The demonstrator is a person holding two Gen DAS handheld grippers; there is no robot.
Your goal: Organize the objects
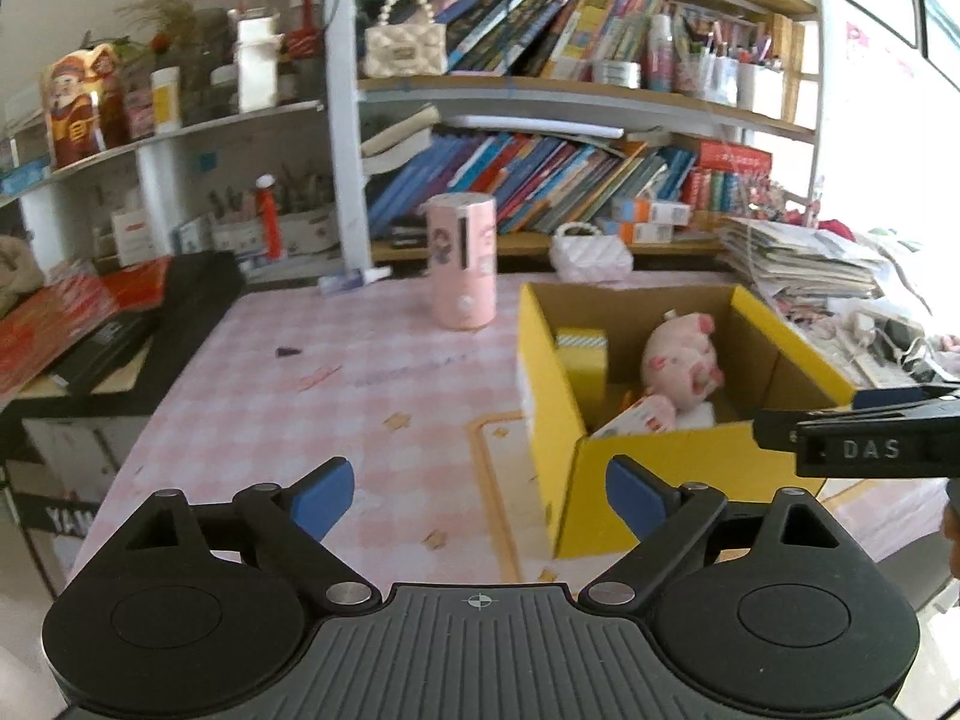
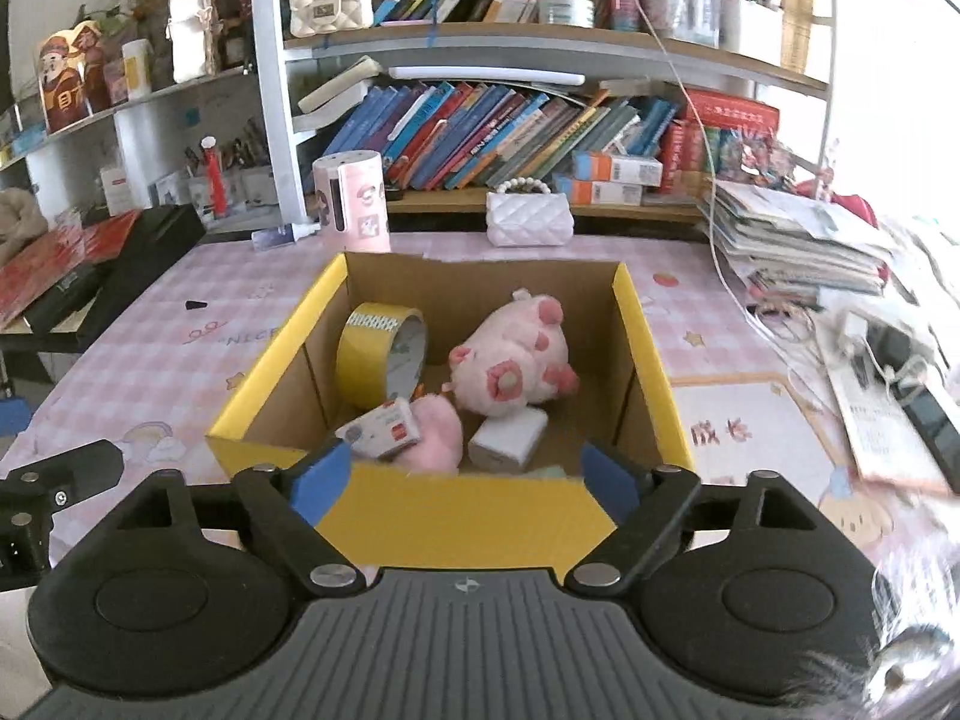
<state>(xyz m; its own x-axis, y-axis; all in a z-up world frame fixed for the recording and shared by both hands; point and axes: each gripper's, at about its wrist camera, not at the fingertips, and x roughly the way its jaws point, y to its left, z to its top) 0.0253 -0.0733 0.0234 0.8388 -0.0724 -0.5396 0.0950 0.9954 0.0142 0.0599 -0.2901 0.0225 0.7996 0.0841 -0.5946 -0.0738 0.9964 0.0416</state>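
Note:
A yellow cardboard box stands open on the pink checked table; in the left wrist view the box is to the right. Inside lie a pink plush pig, a yellow tape roll, a small white-and-red carton, a pink soft item and a white block. My right gripper is open and empty, just in front of the box's near wall. My left gripper is open and empty above the table, left of the box's near corner.
A pink cylindrical container and a white quilted purse stand behind the box. Bookshelves line the back. Stacked papers and cables lie at the right. Black and red boxes sit at the left edge.

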